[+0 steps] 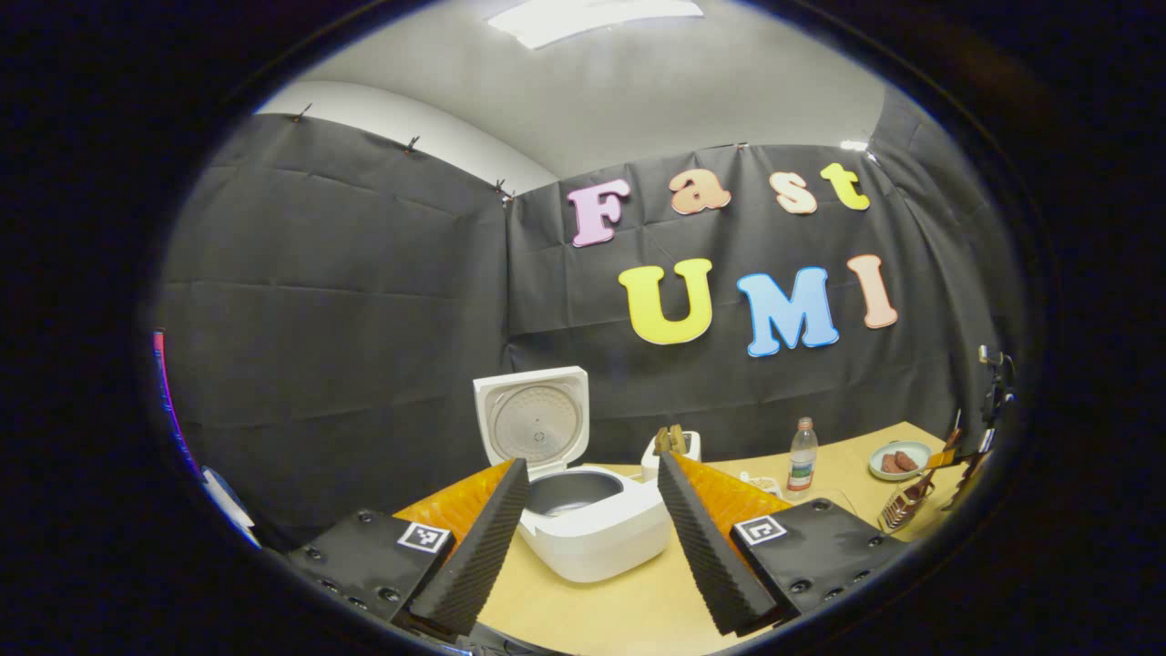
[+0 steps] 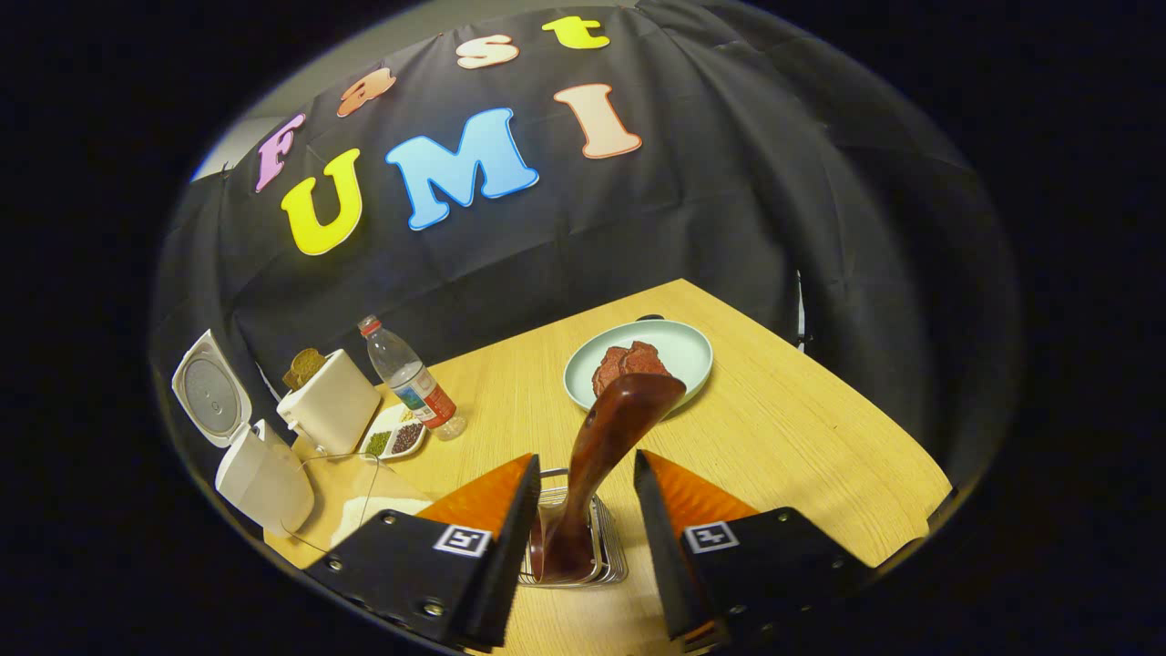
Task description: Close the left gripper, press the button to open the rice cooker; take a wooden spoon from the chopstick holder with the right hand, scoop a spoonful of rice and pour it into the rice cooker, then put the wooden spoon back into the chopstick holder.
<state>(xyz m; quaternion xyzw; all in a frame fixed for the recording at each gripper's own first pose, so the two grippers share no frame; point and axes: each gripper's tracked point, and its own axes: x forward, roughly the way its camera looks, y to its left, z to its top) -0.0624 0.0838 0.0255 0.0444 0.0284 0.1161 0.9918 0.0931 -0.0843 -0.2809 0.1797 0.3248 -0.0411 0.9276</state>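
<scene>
Two claws wide | right claw (image 2: pixel 583 510) straddles dark-brown wooden spoon (image 2: pixel 606 456) in wire chopstick holder (image 2: pixel 608 547), ungripped | risk: off-centre pinch tips holder (light) | left claw (image 1: pixel 592 538) empty, facing open white rice cooker (image 1: pixel 583 510)

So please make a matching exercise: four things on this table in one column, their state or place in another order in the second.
1. rice cooker
2. wooden spoon
3. plate
4. bottle

a. stands upright, red cap on
b. lid open
c. holds brown food
d. in the chopstick holder, between the open right tongs

Pairs: 1-b, 2-d, 3-c, 4-a
</scene>
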